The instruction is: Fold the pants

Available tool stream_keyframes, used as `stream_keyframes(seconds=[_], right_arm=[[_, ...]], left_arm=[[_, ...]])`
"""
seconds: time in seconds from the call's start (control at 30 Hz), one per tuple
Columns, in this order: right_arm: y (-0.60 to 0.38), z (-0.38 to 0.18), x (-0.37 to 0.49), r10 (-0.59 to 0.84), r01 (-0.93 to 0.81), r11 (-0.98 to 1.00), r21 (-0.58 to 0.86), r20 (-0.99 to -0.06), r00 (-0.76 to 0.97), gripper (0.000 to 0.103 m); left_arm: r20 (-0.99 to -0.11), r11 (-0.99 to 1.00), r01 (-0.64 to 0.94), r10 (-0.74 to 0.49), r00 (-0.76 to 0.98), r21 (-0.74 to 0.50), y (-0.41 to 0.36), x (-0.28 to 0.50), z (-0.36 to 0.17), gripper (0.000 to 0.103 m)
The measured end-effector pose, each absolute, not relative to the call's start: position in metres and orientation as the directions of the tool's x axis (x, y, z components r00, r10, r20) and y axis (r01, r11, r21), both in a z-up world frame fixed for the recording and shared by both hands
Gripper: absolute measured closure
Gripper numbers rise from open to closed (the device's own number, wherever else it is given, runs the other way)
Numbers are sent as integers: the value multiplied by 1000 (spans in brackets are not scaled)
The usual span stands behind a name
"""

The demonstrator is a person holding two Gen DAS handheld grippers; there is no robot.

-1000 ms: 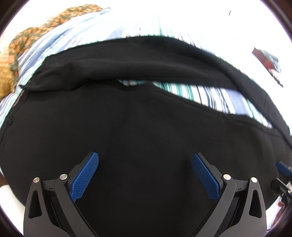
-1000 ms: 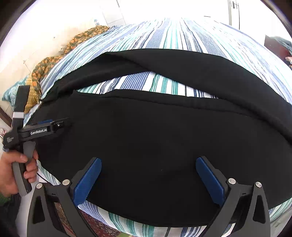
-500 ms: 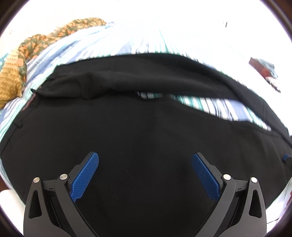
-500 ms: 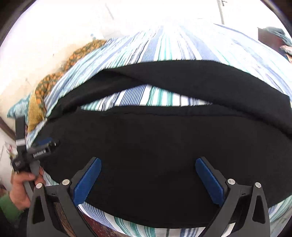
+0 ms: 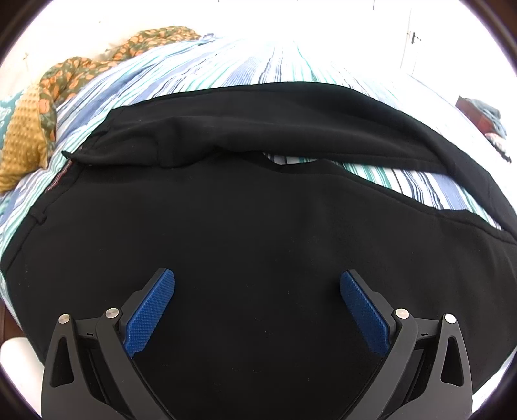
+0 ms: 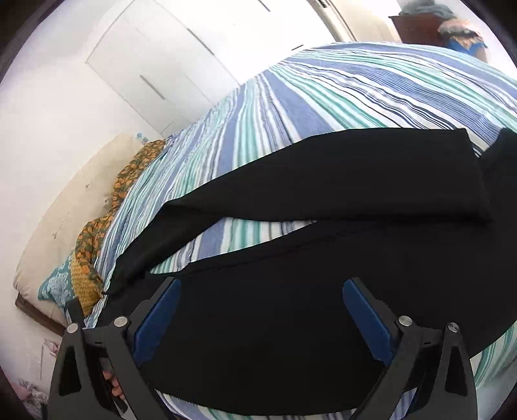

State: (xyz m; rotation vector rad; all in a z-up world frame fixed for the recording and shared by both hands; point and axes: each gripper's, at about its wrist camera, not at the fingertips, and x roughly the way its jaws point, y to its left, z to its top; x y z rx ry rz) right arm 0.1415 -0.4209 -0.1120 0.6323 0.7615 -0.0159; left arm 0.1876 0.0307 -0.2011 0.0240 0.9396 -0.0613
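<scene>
Black pants (image 5: 258, 232) lie spread on a striped bed, with the two legs apart and a wedge of sheet showing between them. The waist end is at the left in the left wrist view. My left gripper (image 5: 257, 290) is open and empty, hovering over the near leg. In the right wrist view the pants (image 6: 290, 307) run from lower left to upper right, the far leg's hem (image 6: 468, 168) at the right. My right gripper (image 6: 258, 297) is open and empty above the near leg.
The blue, green and white striped bedspread (image 6: 323, 97) covers the bed. An orange patterned cloth and yellow pillow (image 5: 29, 139) lie at the left. White wardrobe doors (image 6: 161, 64) stand behind. A dark cabinet with clothes (image 6: 436, 22) is at the far right.
The left gripper has drawn back and up over the near leg. The right gripper has tilted and swung to the right, so more of the bed, wall and far hem shows.
</scene>
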Motion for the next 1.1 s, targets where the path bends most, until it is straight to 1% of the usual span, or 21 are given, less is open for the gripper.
stream_keyframes(seconds=[0.03, 0.1, 0.17, 0.2, 0.23, 0.27, 0.33, 0.37, 0.4, 0.43, 0.5, 0.67, 0.7, 0.77, 0.8, 0.83, 0.87, 0.9, 1.0, 1.07, 1.1], right_arm=[[-433, -112, 144, 185, 270, 800, 537, -647, 740, 11], [-464, -112, 147, 121, 356, 742, 568, -637, 762, 11], [-497, -118, 150, 84, 442, 652, 616, -638, 765, 18], [-510, -122, 151, 78, 475, 605, 639, -641, 763, 27], [-519, -126, 151, 71, 508, 560, 654, -649, 757, 40], [-526, -129, 151, 61, 540, 522, 660, -660, 749, 48], [-535, -133, 152, 37, 592, 488, 641, -693, 720, 82], [-538, -135, 153, 24, 612, 481, 627, -708, 706, 90], [-541, -137, 153, 14, 627, 478, 615, -720, 694, 102], [-544, -139, 153, 8, 634, 480, 606, -726, 688, 103], [-545, -133, 151, -1, 618, 505, 603, -715, 699, 103], [-536, -91, 137, 8, 483, 615, 623, -618, 786, 103], [-534, -86, 134, 17, 471, 630, 617, -618, 786, 103], [-534, -89, 131, 58, 486, 616, 620, -651, 757, 98], [-536, -94, 128, 84, 500, 579, 644, -657, 749, 85], [-538, -101, 123, 111, 507, 538, 674, -653, 750, 54], [-539, -106, 117, 124, 515, 501, 695, -646, 753, 38], [-539, -112, 112, 122, 523, 470, 711, -639, 759, 24], [-542, -128, 115, 115, 553, 418, 721, -646, 755, 25], [-550, -132, 119, 71, 579, 388, 717, -649, 757, 26], [-553, -134, 123, 48, 591, 376, 714, -652, 756, 30]], left_arm=[[-807, 998, 62, -46, 589, -11, 32, 186, -201, 1], [-807, 998, 60, -50, 588, -18, 33, 185, -202, 1], [-806, 998, 61, -43, 590, -9, 32, 183, -203, 1], [-805, 998, 62, -38, 592, -1, 31, 182, -203, 1], [-804, 998, 64, -32, 594, 8, 30, 181, -204, 1], [-803, 998, 65, -27, 595, 15, 29, 180, -204, 1], [-801, 998, 65, -22, 598, 21, 28, 178, -205, 1], [-800, 998, 66, -21, 599, 23, 28, 177, -205, 1], [-800, 997, 68, -21, 599, 24, 28, 177, -205, 1], [-802, 997, 70, -21, 597, 26, 28, 176, -205, 1], [-809, 997, 74, -22, 588, 27, 29, 176, -203, 1], [-810, 997, 67, -17, 586, 28, 29, 175, -203, 1], [-810, 997, 65, -13, 587, 31, 28, 176, -204, 1], [-809, 998, 61, -9, 587, 34, 27, 176, -204, 1], [-809, 998, 61, -9, 587, 33, 28, 177, -204, 1], [-809, 998, 62, -11, 588, 31, 28, 176, -204, 1], [-809, 998, 62, -13, 588, 30, 29, 176, -204, 1], [-808, 998, 62, -13, 589, 30, 28, 176, -204, 1], [-807, 998, 63, -12, 591, 31, 29, 176, -204, 1], [-807, 998, 64, -14, 591, 29, 30, 177, -204, 1], [-806, 998, 64, -14, 591, 29, 30, 177, -204, 1]])
